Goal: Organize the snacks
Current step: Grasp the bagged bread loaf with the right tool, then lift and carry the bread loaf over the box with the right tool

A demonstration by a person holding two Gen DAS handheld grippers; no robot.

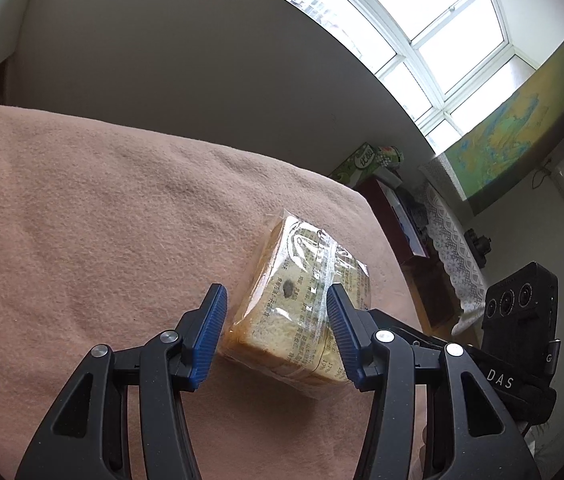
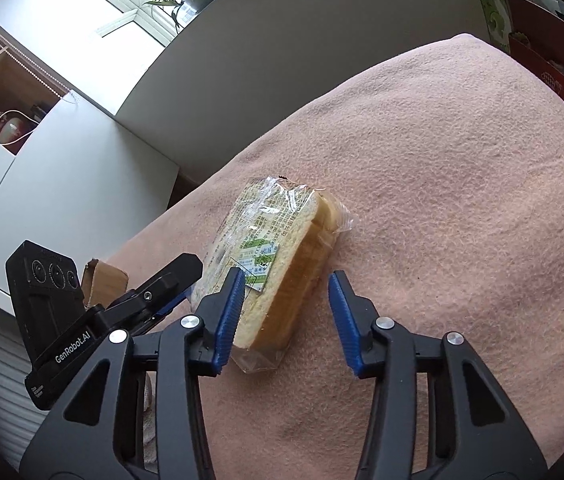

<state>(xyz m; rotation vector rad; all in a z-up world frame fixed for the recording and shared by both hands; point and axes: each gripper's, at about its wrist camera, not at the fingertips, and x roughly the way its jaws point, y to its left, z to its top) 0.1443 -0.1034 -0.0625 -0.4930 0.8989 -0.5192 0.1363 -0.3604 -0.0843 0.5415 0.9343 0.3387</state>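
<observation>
Bread (image 1: 301, 312) in clear wrap lies on the pink blanket (image 1: 82, 220), between both grippers' part-open fingers: left gripper (image 1: 278, 336) and right gripper (image 2: 287, 320), neither clearly clamping it.

The print on the bread packet (image 1: 301, 304) is too small to read; the left gripper's right pad (image 1: 341, 336) covers its right edge, and in the right wrist view a pad (image 2: 228, 320) hides its lower-left corner
</observation>
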